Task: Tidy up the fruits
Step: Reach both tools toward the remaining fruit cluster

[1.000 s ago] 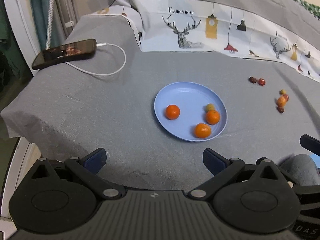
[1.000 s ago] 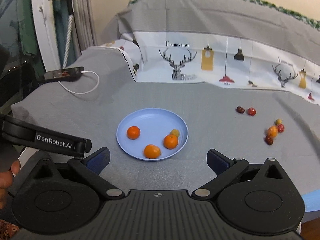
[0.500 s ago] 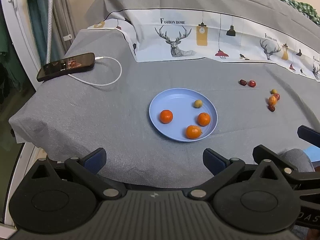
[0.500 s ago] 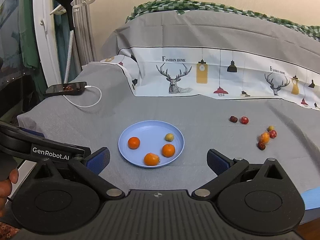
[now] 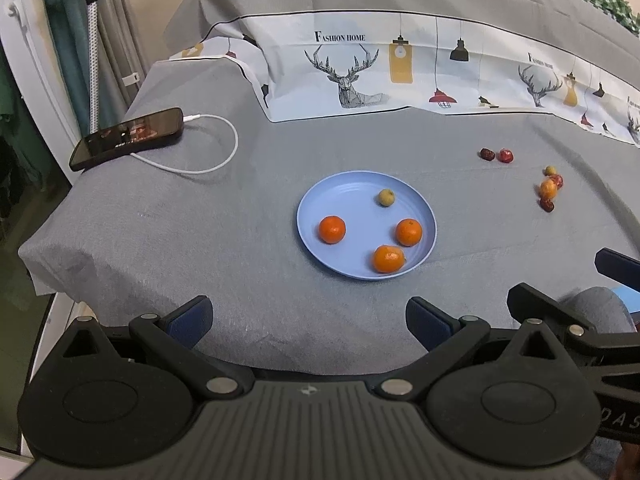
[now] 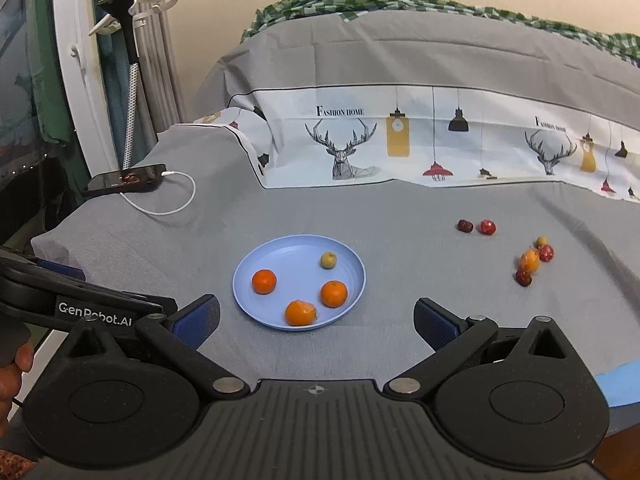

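Ahead of both hand-held grippers: blue plate w/ 3 oranges | loose fruits far right | both jaws spread, empty

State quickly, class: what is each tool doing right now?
Left tool: open, holding nothing.
Right tool: open, holding nothing.

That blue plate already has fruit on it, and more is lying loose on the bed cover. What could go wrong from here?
Three possible snags:
1. The round oranges sit loose on the blue plate; a bump from the fingers could roll them off.
2. The small red fruits lie on soft grey cloth, so they may sink or slip when pinched.
3. The phone rests near the bed edge; snagging its cable might pull it off.
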{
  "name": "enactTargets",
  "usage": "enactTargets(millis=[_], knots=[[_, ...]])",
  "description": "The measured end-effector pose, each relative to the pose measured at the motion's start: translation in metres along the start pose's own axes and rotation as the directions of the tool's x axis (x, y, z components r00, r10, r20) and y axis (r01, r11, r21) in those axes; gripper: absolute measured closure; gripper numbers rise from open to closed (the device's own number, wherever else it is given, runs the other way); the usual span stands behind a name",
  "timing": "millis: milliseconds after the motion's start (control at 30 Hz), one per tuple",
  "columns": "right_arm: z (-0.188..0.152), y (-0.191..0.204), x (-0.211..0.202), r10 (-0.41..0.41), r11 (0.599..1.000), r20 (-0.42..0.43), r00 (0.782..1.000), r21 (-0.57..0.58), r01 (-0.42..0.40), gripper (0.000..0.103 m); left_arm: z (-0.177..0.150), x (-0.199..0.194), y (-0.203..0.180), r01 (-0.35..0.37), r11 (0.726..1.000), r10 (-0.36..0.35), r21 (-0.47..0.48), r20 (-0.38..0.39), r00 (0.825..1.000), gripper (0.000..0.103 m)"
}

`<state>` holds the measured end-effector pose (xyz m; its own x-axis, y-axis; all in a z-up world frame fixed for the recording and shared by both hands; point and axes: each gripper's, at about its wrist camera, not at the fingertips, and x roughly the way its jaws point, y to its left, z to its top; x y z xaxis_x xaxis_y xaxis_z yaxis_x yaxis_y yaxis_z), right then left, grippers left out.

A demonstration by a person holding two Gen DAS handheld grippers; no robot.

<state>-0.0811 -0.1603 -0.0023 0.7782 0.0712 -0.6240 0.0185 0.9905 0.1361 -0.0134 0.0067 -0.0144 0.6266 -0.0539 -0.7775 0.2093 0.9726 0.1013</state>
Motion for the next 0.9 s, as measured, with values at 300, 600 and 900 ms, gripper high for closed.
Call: enactTargets(millis=[300, 600, 900], knots=[[0.004, -0.038, 0.008, -0.077, 0.993, 0.021, 0.997, 0.087, 0.074, 0.001, 0.014, 0.015, -0.015, -0.002, 1.0, 0.003, 0.023, -0.02, 1.0, 0.0], [0.001, -0.118, 0.019, -0.25, 0.944, -0.001, 0.968, 0.222, 0.244, 0.001, 0.042, 0.044, -0.059, 0.05, 0.997, -0.047, 0.066, -0.052, 0.998, 0.0], [0.004, -0.227, 0.04, -0.434, 0.855, -0.038, 0.9, 0.297, 0.425, 0.001, 0.08, 0.097, -0.168, 0.184, 0.969, -0.175, 0.163, -0.072, 0.982, 0.0]])
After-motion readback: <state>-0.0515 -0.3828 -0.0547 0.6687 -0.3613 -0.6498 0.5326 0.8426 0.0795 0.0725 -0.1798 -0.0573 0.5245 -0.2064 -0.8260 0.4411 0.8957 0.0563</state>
